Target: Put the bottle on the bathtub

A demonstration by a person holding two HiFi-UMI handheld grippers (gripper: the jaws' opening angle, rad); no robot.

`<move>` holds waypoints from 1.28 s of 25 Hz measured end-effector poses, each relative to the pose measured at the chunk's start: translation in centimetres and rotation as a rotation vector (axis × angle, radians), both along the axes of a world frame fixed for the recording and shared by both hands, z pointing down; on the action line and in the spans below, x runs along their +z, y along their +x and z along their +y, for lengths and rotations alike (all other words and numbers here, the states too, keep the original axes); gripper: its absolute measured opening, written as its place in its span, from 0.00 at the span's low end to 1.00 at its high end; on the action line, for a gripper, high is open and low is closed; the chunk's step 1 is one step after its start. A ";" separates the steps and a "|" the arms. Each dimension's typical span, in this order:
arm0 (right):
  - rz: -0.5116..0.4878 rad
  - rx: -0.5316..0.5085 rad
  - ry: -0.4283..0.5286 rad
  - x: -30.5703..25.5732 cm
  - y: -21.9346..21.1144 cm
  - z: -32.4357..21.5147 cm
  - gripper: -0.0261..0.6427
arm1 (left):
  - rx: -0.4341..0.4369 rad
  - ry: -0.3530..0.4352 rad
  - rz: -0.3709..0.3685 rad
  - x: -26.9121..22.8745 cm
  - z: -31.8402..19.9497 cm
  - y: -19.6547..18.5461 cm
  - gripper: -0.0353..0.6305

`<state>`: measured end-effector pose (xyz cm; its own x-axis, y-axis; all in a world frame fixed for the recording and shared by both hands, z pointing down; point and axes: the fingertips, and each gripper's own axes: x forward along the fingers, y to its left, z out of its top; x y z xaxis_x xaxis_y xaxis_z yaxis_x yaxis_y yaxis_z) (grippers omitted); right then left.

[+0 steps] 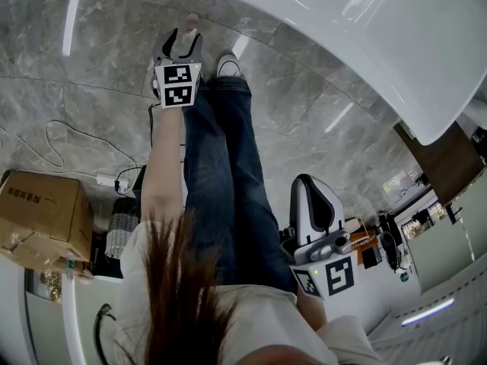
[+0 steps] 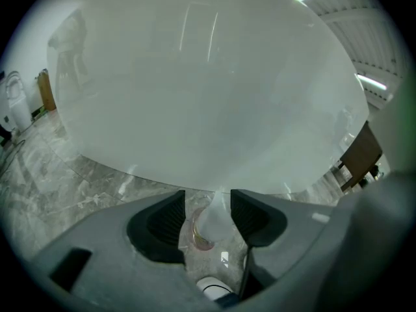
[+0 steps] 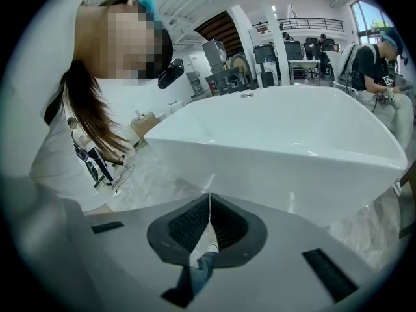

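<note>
Right now I see my left gripper (image 1: 185,42) reaching down towards the grey marble floor (image 1: 76,90), close to the outer wall of the white bathtub (image 1: 365,36). In the left gripper view its jaws stand wide apart with the bottle (image 2: 211,221) between them: a pale, whitish body with a pinkish end. A clear gap shows on the left pad's side, so I read the pads as not pressing on it. I cannot tell whether the other pad touches it. From the head view the bottle (image 1: 189,24) sits at the jaw tips, low by the tub's base, not up on the tub. I cannot tell whether it rests on the floor. A white shoe (image 1: 228,65) is just beside the left gripper. My right gripper (image 1: 310,185) hangs near my right leg, well apart from the bottle. In the right gripper view its jaws are pressed together, pointing towards the tub's side (image 3: 292,142). A cardboard box (image 1: 42,211) sits on the floor at the left edge of the head view.
</note>
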<state>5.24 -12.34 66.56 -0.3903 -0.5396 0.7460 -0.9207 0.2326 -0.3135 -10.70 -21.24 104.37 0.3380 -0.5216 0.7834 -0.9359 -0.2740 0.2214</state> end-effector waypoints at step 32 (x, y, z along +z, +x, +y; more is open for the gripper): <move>-0.126 -0.154 0.193 -12.0 -2.5 -4.4 0.06 | -0.228 0.526 0.197 -36.5 -6.1 -2.0 0.07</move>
